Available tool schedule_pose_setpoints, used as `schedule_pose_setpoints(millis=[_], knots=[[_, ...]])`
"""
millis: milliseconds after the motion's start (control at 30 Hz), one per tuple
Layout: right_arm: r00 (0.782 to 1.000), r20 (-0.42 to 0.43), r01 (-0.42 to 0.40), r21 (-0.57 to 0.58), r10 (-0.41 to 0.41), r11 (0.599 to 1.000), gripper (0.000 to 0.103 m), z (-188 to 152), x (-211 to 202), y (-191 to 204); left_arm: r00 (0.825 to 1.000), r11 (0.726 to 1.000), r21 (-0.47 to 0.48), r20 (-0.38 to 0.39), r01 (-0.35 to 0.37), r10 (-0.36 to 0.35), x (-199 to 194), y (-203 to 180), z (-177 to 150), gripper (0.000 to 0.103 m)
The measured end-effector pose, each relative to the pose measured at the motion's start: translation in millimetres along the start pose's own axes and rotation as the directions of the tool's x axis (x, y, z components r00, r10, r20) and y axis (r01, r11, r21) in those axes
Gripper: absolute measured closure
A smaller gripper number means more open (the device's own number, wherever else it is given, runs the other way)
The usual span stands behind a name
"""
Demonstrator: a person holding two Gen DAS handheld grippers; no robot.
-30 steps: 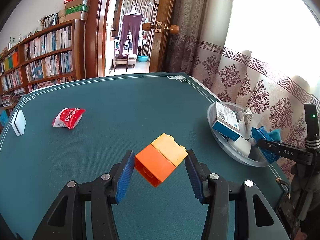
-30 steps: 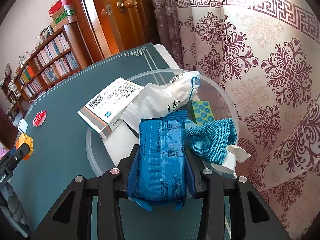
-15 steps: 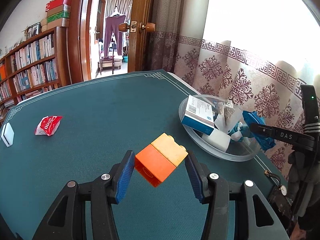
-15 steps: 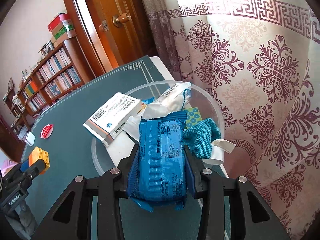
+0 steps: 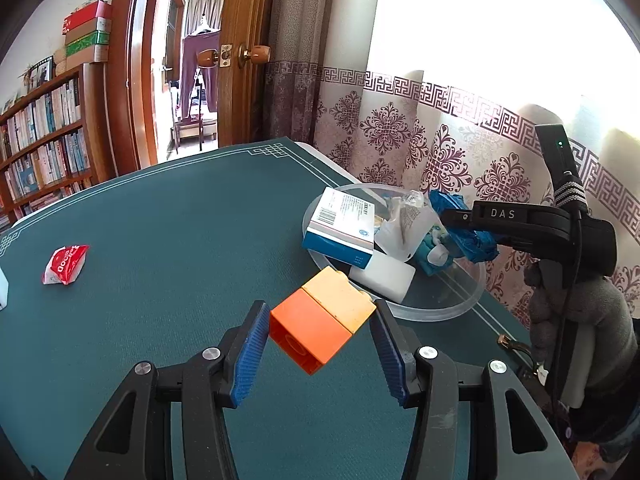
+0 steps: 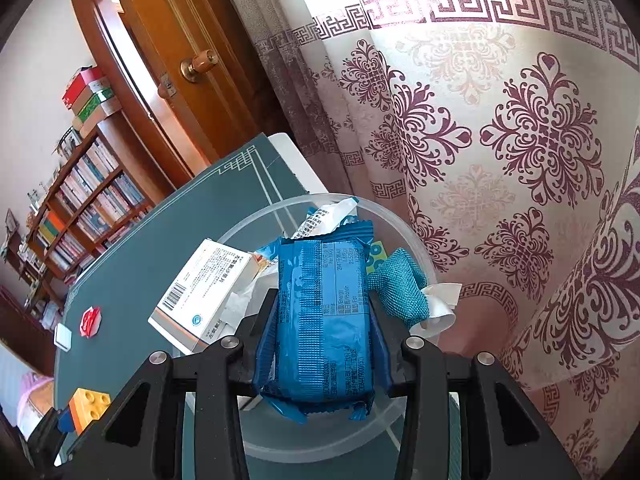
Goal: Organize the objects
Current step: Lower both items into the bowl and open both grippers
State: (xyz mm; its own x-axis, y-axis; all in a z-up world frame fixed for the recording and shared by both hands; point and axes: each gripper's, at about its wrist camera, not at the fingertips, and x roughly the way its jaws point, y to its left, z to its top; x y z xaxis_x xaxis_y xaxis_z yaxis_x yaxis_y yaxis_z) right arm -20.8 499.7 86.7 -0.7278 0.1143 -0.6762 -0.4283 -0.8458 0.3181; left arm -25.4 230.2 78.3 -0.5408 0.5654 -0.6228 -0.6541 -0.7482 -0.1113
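Observation:
My left gripper [image 5: 318,346] is shut on an orange and yellow toy brick [image 5: 322,320], held above the green table just short of the clear round bowl [image 5: 460,304]. My right gripper [image 6: 322,344] is shut on a blue snack packet [image 6: 324,320] and holds it over the bowl [image 6: 304,446]. The bowl holds a white and blue medicine box [image 5: 340,232], a white packet [image 5: 404,228], a teal cloth [image 6: 400,288] and a white bar [image 5: 382,276]. The right gripper also shows in the left wrist view [image 5: 452,216], and the brick in the right wrist view [image 6: 86,406].
A red snack packet [image 5: 64,264] and a small white block [image 6: 63,336] lie on the far left of the table. The patterned curtain [image 6: 520,140] hangs close behind the bowl at the table's right edge. A bookshelf [image 5: 40,152] and open door stand beyond.
My left gripper has carried the brick to the right, closer to the bowl. My right gripper has risen and drawn back a little with the blue packet over the bowl.

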Motion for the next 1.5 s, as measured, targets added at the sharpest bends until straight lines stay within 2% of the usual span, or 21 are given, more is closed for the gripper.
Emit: schedule_pose_setpoints(millis=[533, 767, 800, 933, 1167, 1267, 1333, 1500], knots=[[0.997, 0.055, -0.052, -0.04, 0.055, 0.998, 0.061, -1, -23, -10, 0.994, 0.99, 0.094, -0.053, 0.105, -0.1, 44, -67, 13, 0.048], [0.995, 0.063, -0.073, -0.032, 0.075, 0.997, 0.061, -1, -26, -16, 0.993, 0.987, 0.121, -0.055, 0.108, -0.102, 64, -86, 21, 0.048], [0.995, 0.066, -0.073, -0.032, 0.075, 0.997, 0.061, 0, -26, -16, 0.994, 0.987, 0.124, -0.056, 0.104, -0.097, 66, -86, 21, 0.047], [0.994, 0.072, -0.081, -0.035, 0.084, 0.996, 0.061, 4, -28, -14, 0.996, 0.99, 0.112, -0.04, 0.086, -0.082, 64, -80, 21, 0.031], [0.993, 0.078, -0.09, -0.056, 0.094, 0.994, 0.061, 6, -31, -4, 0.998, 0.996, 0.07, -0.012, 0.056, -0.055, 49, -59, 22, 0.03], [0.993, 0.079, -0.086, -0.074, 0.092, 0.994, 0.061, 5, -32, 2, 0.999, 0.998, 0.062, 0.012, 0.033, -0.034, 39, -52, 21, 0.025], [0.993, 0.078, -0.079, -0.077, 0.085, 0.994, 0.061, 5, -31, 5, 0.999, 0.998, 0.054, 0.026, 0.022, -0.024, 33, -47, 21, 0.02], [0.998, 0.059, -0.03, -0.024, 0.031, 0.999, 0.061, 7, -22, 3, 0.999, 0.999, 0.042, 0.042, 0.002, -0.004, 21, -34, 17, 0.019]])
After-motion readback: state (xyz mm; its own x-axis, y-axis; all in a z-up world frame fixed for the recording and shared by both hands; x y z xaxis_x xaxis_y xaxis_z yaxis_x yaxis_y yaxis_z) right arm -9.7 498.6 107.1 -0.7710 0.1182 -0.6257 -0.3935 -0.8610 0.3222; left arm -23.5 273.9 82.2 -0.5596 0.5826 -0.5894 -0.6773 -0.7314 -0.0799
